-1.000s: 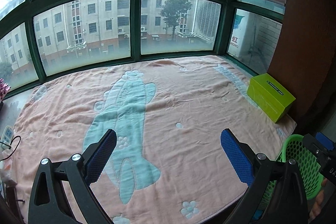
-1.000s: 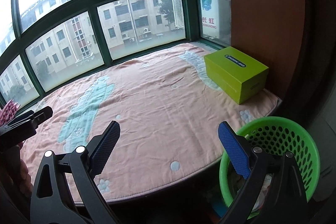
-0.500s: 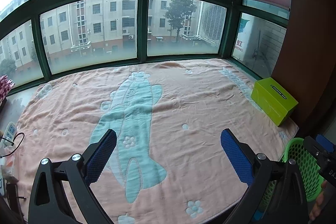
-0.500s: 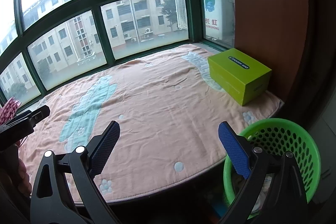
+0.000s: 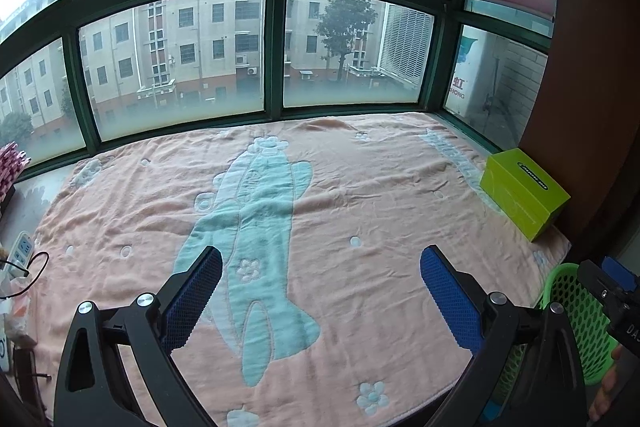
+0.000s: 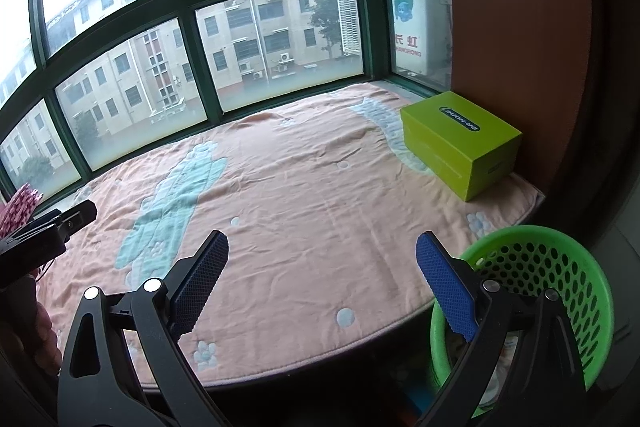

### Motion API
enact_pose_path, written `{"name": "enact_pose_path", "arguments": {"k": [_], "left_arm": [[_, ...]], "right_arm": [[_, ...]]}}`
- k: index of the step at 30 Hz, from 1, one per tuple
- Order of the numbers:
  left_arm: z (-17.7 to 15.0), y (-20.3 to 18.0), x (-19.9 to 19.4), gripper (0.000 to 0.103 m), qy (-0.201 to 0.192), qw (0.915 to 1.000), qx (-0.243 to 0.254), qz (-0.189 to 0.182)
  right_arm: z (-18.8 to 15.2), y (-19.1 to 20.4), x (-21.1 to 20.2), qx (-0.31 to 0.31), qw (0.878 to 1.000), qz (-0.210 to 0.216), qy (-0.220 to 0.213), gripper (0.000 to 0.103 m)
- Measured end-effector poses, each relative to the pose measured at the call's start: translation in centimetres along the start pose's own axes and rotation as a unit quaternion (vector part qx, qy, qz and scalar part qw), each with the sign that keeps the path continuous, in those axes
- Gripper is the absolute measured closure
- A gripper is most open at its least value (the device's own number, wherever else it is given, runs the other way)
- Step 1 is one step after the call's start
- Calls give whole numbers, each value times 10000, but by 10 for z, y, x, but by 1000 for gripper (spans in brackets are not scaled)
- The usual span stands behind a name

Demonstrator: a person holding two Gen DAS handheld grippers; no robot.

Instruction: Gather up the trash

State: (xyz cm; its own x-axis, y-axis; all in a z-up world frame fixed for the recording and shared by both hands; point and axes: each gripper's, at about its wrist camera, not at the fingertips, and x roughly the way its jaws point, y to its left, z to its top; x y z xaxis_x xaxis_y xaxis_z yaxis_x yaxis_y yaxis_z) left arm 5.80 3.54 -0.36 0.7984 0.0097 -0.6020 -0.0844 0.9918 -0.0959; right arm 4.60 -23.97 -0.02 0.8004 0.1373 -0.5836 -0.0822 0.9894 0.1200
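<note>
Both the left gripper (image 5: 320, 291) and right gripper (image 6: 322, 279) hover spread and empty over the blanket (image 6: 304, 195), with the green basket (image 6: 560, 259) of trash just right of the right one, which risks knocking it over.

Ahead of your grippers lies a soft, wrinkled pink terry blanket (image 5: 360, 195), beside a perforated glossy green plastic basket (image 6: 560, 247).

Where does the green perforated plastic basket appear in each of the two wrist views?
Left wrist view: the green perforated plastic basket is at the lower right edge, partly hidden behind the gripper frame.
Right wrist view: it fills the lower right corner, below the edge of the pink blanket.
Shared landmark: the lime-green cardboard box, lying on the blanket just beyond the basket.
</note>
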Motion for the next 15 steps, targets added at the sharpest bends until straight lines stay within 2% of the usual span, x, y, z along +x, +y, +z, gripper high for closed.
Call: {"name": "enact_pose_path", "arguments": {"k": [15], "left_arm": [[1,6,-1,7,-64,9999,21,98]], "right_arm": [[-1,0,1,-2,10000,33,14,9]]}}
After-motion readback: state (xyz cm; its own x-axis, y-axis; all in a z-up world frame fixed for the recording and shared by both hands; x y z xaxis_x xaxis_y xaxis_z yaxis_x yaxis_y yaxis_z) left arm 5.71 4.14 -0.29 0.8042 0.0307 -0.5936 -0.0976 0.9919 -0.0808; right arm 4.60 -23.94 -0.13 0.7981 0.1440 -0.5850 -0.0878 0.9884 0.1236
